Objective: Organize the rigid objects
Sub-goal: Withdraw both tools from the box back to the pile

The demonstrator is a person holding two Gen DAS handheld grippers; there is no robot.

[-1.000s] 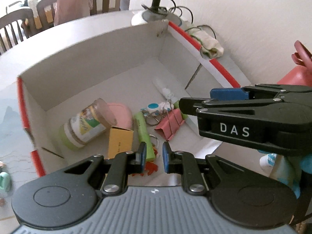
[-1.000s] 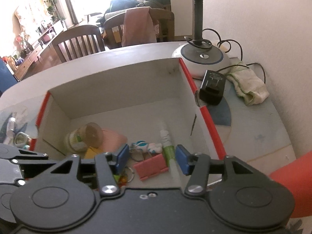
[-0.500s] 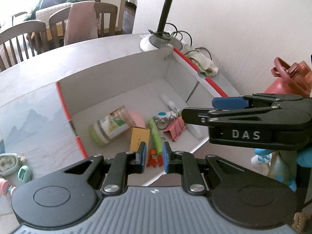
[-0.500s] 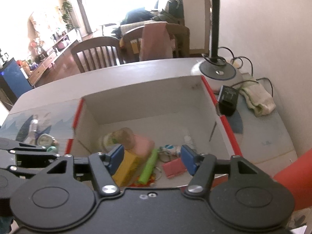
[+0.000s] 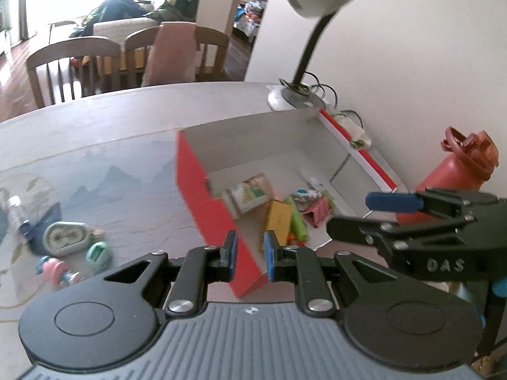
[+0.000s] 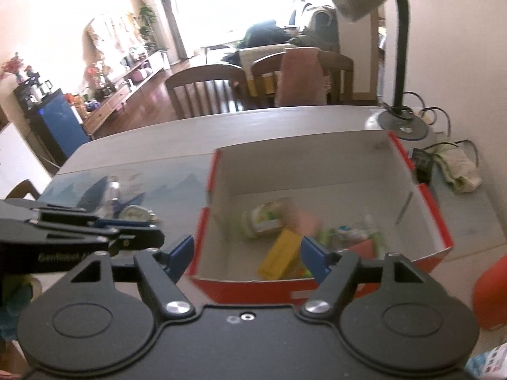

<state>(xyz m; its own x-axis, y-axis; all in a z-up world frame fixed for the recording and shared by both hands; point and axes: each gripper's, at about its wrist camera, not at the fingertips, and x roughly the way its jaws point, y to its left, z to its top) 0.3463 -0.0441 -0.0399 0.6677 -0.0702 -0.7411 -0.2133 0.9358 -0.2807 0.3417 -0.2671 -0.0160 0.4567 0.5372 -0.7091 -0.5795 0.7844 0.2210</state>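
Above the table, the left claw is nearly closed and empty; the right claw, jaws just widening, holds nothing. Small items lie inside the red-and-white cardboard box. Reaching left for the pale-green oval case risks clipping the box wall.

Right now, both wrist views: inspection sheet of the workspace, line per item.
Surface: table with a landscape-print mat.
Job's things: open red box holds a jar, yellow box, green tube, pink clip.
Clutter: small items left on the mat; red bottle; cloth.
Grippers: left gripper shut, empty; right gripper just opening, nothing between its jaws.
Cables: lamp cord and adapter.
Surroundings: chairs, living room.
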